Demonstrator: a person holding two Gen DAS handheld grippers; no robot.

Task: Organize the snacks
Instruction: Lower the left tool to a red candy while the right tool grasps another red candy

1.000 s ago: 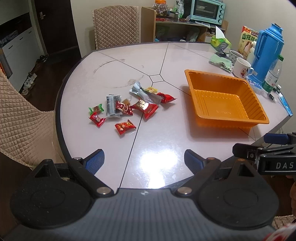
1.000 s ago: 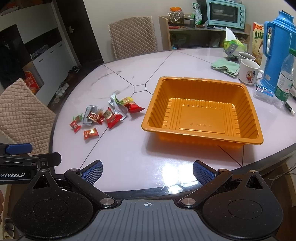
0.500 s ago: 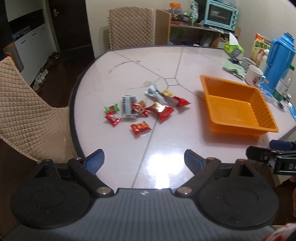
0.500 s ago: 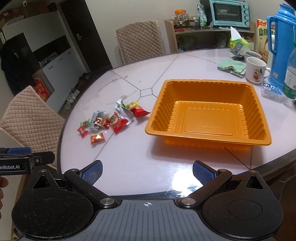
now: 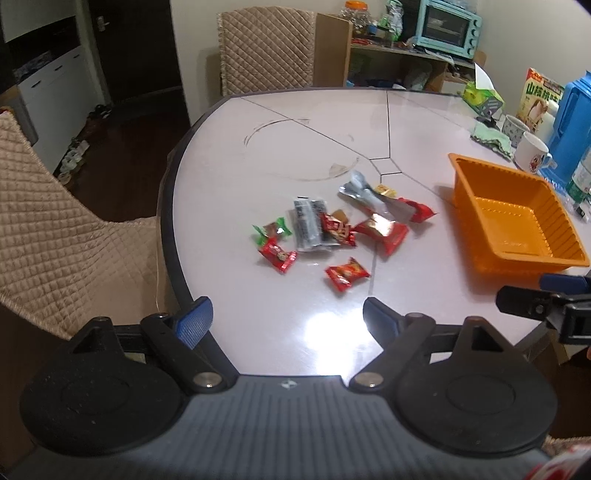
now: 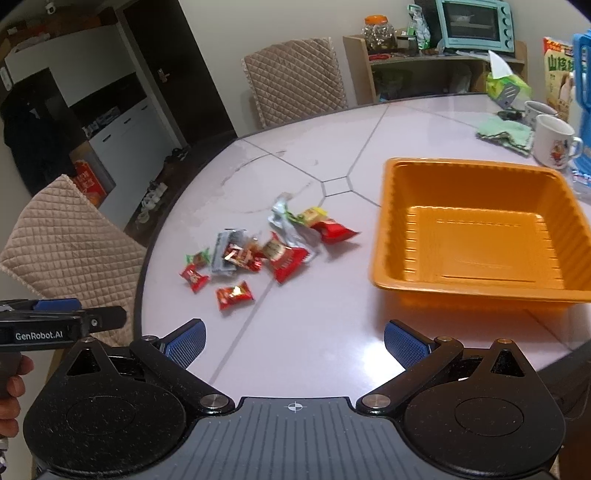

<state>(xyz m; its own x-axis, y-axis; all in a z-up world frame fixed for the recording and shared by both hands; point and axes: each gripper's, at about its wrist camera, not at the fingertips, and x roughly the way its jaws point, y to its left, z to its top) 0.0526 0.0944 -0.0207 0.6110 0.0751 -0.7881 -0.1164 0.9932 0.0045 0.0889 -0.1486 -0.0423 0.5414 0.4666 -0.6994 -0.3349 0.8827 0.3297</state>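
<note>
Several wrapped snacks (image 5: 332, 229) lie in a loose pile on the pale round table (image 5: 295, 147); most are red, one is green, two are silver. The nearest red packet (image 5: 347, 273) sits a little apart, toward me. To the right of the pile stands an empty orange tray (image 5: 517, 210), also large in the right wrist view (image 6: 476, 225), with the snack pile (image 6: 258, 254) to its left. My left gripper (image 5: 288, 319) hovers over the table's near edge, jaws wide but closing, nothing between them. My right gripper (image 6: 293, 341) is open and empty near the tray's front.
Quilted chairs stand at the left (image 5: 55, 221) and the far side (image 5: 266, 48). At the table's right sit a white mug (image 6: 554, 142), a green cloth (image 6: 506, 133), a blue jug (image 5: 569, 122) and a carton. A shelf with a teal oven (image 6: 474, 22) stands behind.
Both grippers have shifted across the table's near edge, so the snack pile now sits more central and closer in both views. The left fingers stand slightly narrower.
</note>
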